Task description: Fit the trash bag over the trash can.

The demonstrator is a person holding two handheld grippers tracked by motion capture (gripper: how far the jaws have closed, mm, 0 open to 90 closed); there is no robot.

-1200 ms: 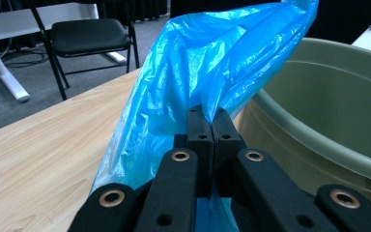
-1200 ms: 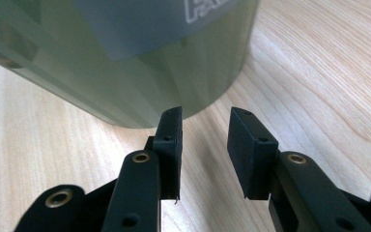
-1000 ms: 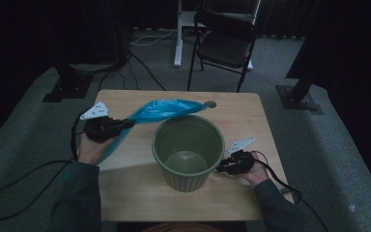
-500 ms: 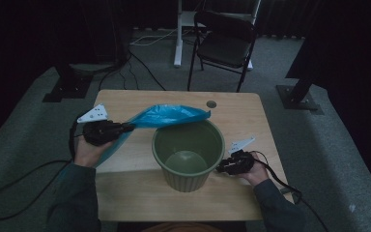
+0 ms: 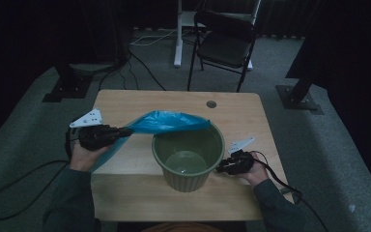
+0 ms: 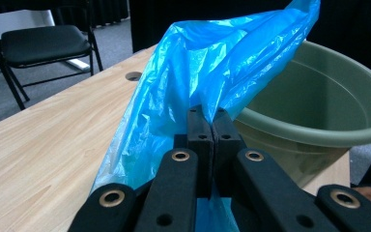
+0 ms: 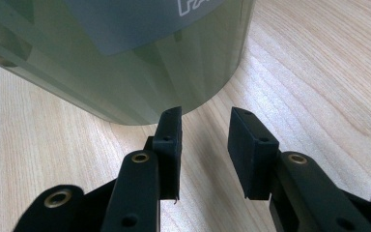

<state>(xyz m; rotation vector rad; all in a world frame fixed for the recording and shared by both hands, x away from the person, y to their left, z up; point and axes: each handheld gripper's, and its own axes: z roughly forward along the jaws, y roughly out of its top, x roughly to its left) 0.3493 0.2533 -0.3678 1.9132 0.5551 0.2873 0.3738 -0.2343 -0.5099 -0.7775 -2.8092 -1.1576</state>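
A green plastic bin (image 5: 188, 154) stands upright on the wooden table (image 5: 135, 101), and it looks empty inside. A blue plastic bag (image 5: 166, 122) stretches from my left gripper (image 5: 128, 130) across the bin's far rim. In the left gripper view the left gripper (image 6: 211, 123) is shut on a fold of the bag (image 6: 212, 63), with the bin (image 6: 314, 106) just behind. My right gripper (image 5: 220, 168) rests low at the bin's right side. In the right gripper view the right gripper (image 7: 205, 125) stands open beside the bin's wall (image 7: 125, 63), with only bare wood between its jaws.
A black folding chair (image 5: 227, 43) stands behind the table on the grey carpet. The tabletop has a round cable hole (image 5: 211, 104) near its far edge. Dark stand bases (image 5: 299, 99) sit on the floor at both sides, and cables trail off to the left.
The bag's far end has sunk from above the cable hole down onto the bin's far rim. The left gripper has drifted slightly nearer. The right gripper has stayed put.
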